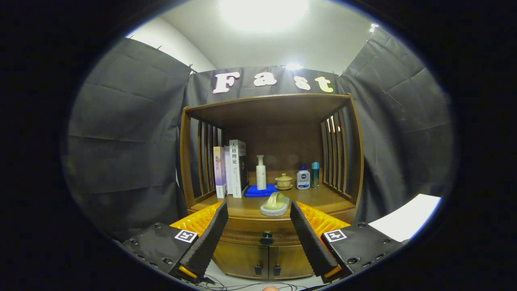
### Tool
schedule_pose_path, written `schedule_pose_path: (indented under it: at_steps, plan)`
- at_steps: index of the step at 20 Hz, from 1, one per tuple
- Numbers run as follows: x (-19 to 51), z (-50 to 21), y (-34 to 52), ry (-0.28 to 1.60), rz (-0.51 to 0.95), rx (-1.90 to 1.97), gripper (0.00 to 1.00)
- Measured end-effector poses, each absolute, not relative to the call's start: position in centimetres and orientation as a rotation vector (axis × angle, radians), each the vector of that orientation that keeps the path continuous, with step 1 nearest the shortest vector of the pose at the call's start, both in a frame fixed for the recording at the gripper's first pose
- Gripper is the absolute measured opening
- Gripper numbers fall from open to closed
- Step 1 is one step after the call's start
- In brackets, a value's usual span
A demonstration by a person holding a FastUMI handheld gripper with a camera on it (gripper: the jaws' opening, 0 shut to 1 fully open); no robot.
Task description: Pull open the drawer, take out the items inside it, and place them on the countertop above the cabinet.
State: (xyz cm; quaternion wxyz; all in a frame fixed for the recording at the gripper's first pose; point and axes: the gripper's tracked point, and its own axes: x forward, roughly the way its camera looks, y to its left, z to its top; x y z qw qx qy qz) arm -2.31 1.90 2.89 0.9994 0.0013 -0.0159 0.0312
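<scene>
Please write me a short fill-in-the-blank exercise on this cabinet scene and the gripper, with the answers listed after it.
1. The drawer under the countertop is ____.
2. The gripper has its fingers ____, with the drawer knob between them.
3. The white bottle stands on a folded ____ cloth.
4. The books stand ____ of the white bottle.

Answers: closed; open; blue; left

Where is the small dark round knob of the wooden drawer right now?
In the gripper view, the small dark round drawer knob sits centred on the closed drawer front, between the open gripper fingers, below the countertop and above the two cabinet doors.
</scene>
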Motion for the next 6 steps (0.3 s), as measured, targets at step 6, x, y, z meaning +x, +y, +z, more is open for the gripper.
schedule_pose_path:
  at_steps: [6]
  plan:
    - [-2.00,2.04,2.42,-0.010,0.071,-0.013,0.97]
